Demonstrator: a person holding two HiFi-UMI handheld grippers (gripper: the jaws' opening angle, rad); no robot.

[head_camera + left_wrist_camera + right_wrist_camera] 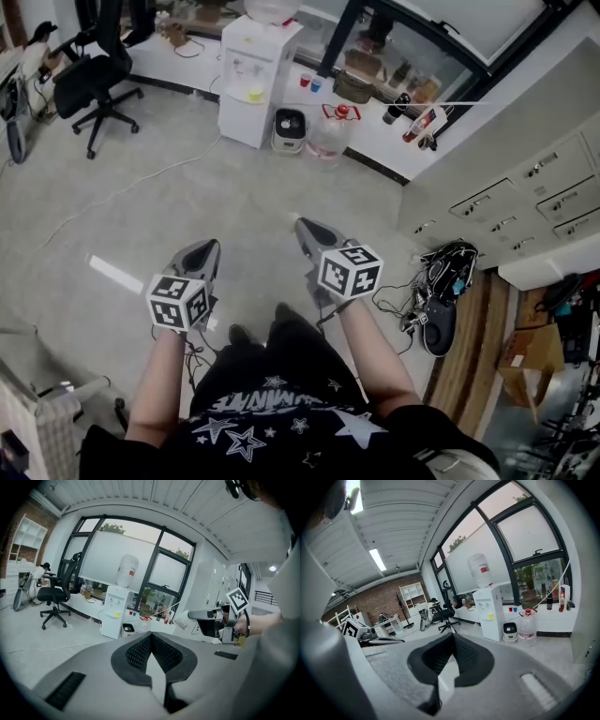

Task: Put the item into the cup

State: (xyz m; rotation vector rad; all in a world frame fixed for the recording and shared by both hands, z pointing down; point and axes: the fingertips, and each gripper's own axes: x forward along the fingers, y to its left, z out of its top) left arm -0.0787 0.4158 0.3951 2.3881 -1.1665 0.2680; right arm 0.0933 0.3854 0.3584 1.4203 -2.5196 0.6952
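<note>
Grey claws with checker-marked cubes over a pale grey floor [169, 202].
Left claw [214, 246] and right claw [300, 223]: matte grey shells, black ribbed pads [139, 651], cubes with black-on-white square marker patterns. Shirt [272, 412] black, white star print and white lettering. Water dispenser [253, 80] white, yellow patch on front. Office chair [94, 80] black. Two small cups on the ledge, one red [305, 81], one blue [316, 84]. Cabinets [525, 187] off-white. Bag [441, 295] black. Cardboard box [532, 352] brown. Window frames [159, 550] black. Far wall [389, 595] red-brown brick pattern.
</note>
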